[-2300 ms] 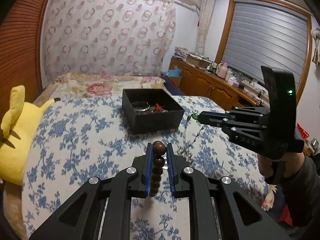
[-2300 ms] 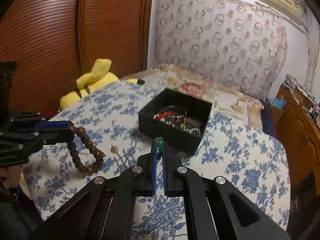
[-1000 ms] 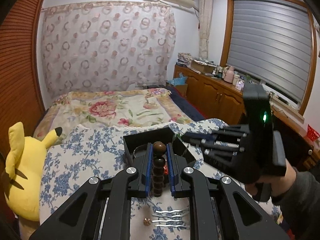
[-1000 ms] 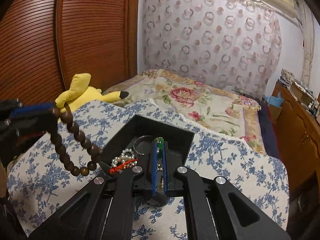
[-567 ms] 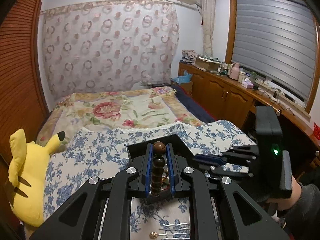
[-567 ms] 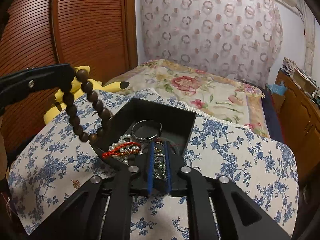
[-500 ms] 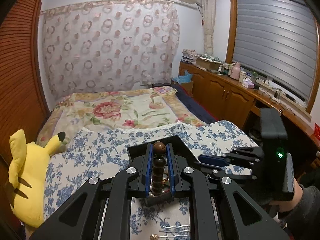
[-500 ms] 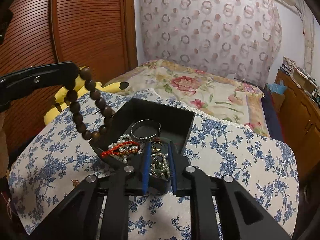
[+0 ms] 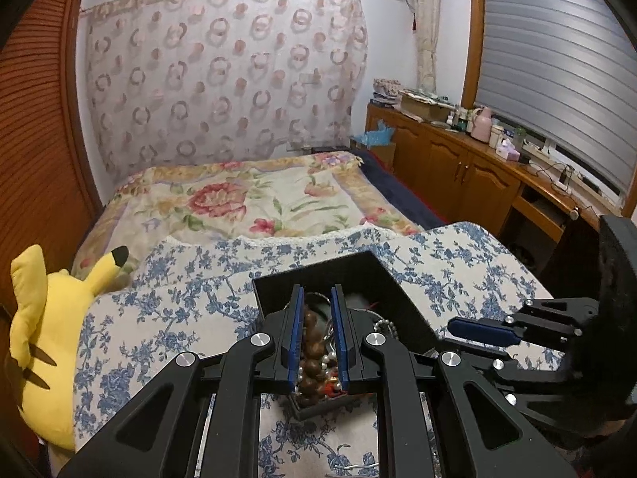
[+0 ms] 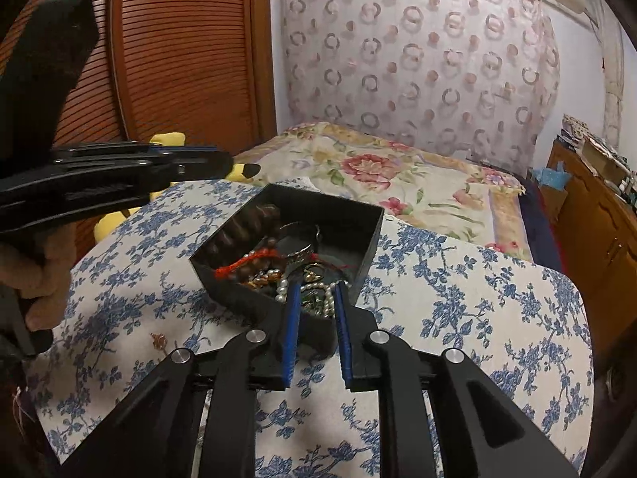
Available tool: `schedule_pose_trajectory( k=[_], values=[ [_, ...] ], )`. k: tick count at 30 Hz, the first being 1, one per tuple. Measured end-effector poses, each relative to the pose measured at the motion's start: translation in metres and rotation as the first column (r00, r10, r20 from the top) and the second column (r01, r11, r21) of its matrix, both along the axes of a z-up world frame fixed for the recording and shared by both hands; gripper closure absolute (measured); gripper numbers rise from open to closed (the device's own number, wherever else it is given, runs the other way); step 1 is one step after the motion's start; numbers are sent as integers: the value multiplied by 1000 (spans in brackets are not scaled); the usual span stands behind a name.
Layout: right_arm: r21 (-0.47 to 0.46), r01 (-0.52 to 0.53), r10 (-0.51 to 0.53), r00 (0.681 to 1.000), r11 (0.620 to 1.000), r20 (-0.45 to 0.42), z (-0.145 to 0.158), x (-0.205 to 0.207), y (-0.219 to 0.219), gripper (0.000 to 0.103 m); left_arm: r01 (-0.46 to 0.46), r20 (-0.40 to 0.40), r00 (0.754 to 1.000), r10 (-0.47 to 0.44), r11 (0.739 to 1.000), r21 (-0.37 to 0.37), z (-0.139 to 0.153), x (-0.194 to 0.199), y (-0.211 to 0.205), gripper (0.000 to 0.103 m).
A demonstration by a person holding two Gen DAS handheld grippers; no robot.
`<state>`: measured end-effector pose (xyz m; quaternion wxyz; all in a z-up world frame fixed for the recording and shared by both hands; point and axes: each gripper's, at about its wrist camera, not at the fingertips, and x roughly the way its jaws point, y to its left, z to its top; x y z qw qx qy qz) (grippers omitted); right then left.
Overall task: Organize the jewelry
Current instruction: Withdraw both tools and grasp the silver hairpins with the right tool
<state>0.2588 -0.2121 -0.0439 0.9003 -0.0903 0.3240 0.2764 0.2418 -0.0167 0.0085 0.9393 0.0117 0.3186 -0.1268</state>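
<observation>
A black open box (image 10: 374, 239) sits on the blue-flowered cloth and holds pearls (image 10: 282, 286), a red cord (image 10: 247, 261) and a silver bangle (image 10: 298, 239). The brown wooden bead bracelet (image 10: 243, 223) lies inside along the box's left wall. My left gripper (image 10: 227, 161) hovers to the left of the box with nothing hanging from it. In the left wrist view its pads (image 9: 317, 290) stand a narrow gap apart, and the beads (image 9: 310, 342) show through the gap in the box (image 9: 358, 275) below. My right gripper (image 10: 315, 286) is open over the near corner, holding nothing.
A yellow plush toy (image 9: 43, 338) lies at the left edge of the cloth. A small gold piece (image 10: 159, 338) rests on the cloth left of the box. A person's hand (image 10: 36, 279) grips the left tool. A floral bed (image 9: 239, 199) and wooden cabinets (image 9: 458, 167) are behind.
The right jaws parted and the green-beaded chain is gone from between them. The wooden bracelet, earlier dangling from the left gripper, now lies in the box. Both grippers came lower over the box.
</observation>
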Motion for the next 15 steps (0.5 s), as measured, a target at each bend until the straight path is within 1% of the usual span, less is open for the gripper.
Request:
schedule_pose_trajectory(
  k=[4, 7, 9, 11, 13, 14, 15],
  values=[
    [8, -12, 12, 1000, 1000, 2, -2, -11, 0, 84, 0, 1, 1000, 0, 1000, 1, -1, -4, 1, 90],
    [19, -21, 21, 1000, 1000, -7, -5, -20, -1, 84, -2, 2, 1000, 2, 1000, -1, -5, -11, 7, 88],
    [23, -31, 32, 999, 999, -15, -7, -28, -2, 84, -1, 3, 1000, 1, 1000, 5, -9, -18, 10, 81],
    [29, -36, 36, 999, 999, -23, -10, -35, -3, 84, 1, 5, 1000, -1, 1000, 18, -13, -26, 13, 79],
    [37, -39, 40, 999, 999, -35, -14, -41, -3, 83, 7, 2, 1000, -7, 1000, 26, -18, -34, 16, 69],
    [36, -40, 41, 998, 999, -42, -17, -44, -3, 78, 10, 1, 1000, -10, 1000, 27, -20, -38, 16, 65],
    [36, -40, 42, 998, 999, -47, -20, -47, -3, 71, 15, 2, 1000, -15, 999, 32, -23, -42, 18, 62]
  ],
)
